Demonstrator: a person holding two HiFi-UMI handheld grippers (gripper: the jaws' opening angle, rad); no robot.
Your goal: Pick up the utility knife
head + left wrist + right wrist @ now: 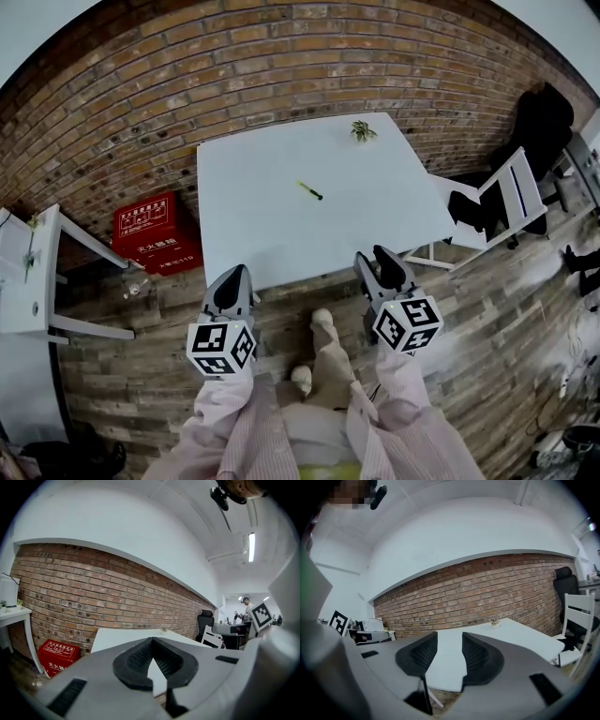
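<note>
The slim green-and-black utility knife lies mid-way across the white square worktop, well apart from both tools. The left tool is clenched on nothing; the right tool is released. The approach looks unstarted: next, reach far over the knife.

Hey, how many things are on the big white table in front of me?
2. A knife lies near the middle of the table, and a small plant sits by the far edge, toward the right. Nothing else shows on it.
</note>
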